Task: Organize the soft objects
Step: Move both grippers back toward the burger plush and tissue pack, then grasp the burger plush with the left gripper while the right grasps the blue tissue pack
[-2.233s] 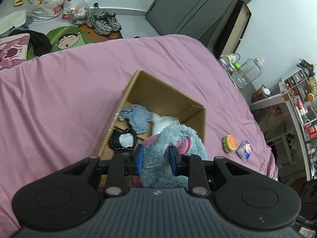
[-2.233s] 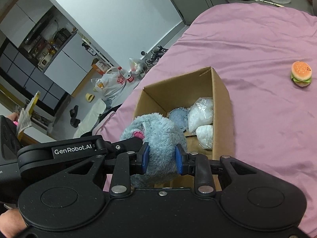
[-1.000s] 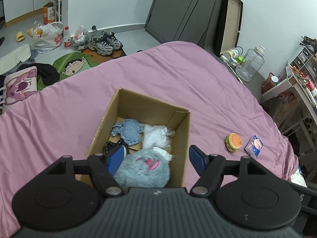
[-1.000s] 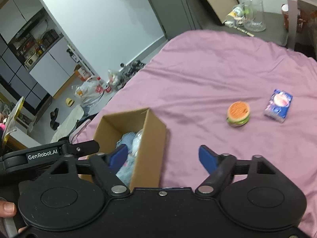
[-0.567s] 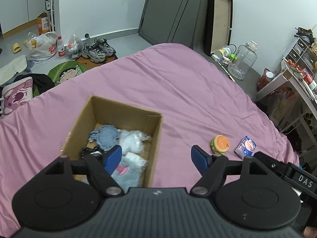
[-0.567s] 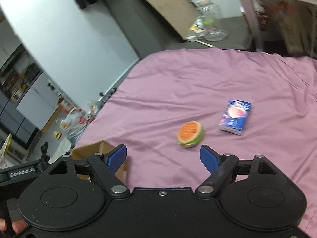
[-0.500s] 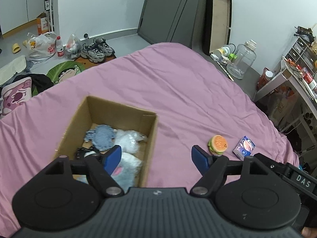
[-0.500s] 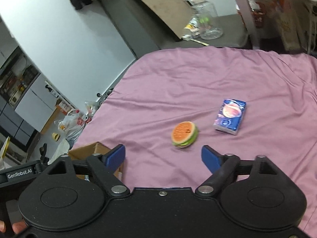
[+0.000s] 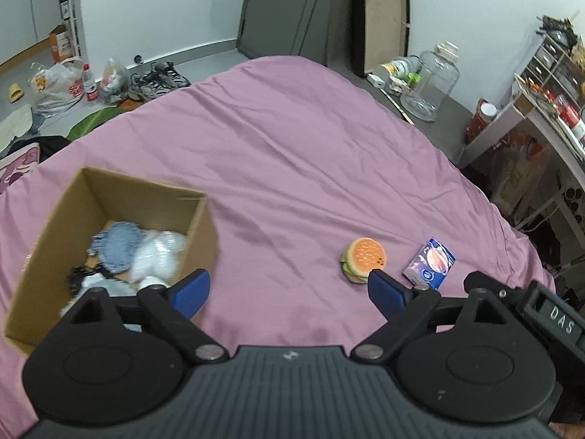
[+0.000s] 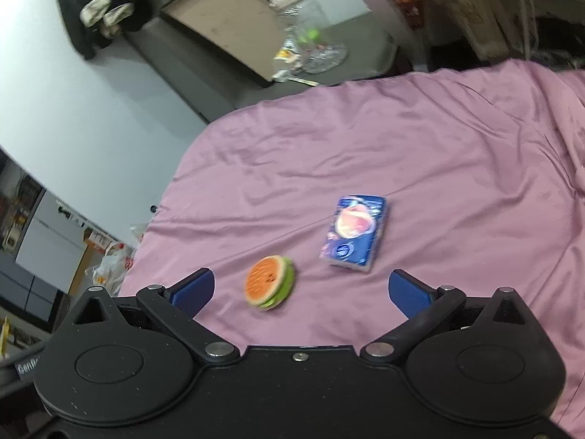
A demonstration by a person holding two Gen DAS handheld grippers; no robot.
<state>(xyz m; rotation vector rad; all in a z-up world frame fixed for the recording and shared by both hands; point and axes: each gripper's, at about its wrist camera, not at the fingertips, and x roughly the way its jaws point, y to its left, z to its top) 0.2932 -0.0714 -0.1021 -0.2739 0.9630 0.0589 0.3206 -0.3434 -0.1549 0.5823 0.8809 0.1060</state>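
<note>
Hovering right gripper, jaws spread, just behind burger toy; left gripper spread.

Left gripper: blue pads are spread wide, nothing is held between them. Right gripper: fingers are likewise held wide apart, nothing is gripped; both are tilted downward.

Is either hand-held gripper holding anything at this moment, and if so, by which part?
Nothing is held. The left hand-held gripper and right hand-held gripper are both open and empty; the burger toy and tissue pack lie untouched on the bed.
</note>
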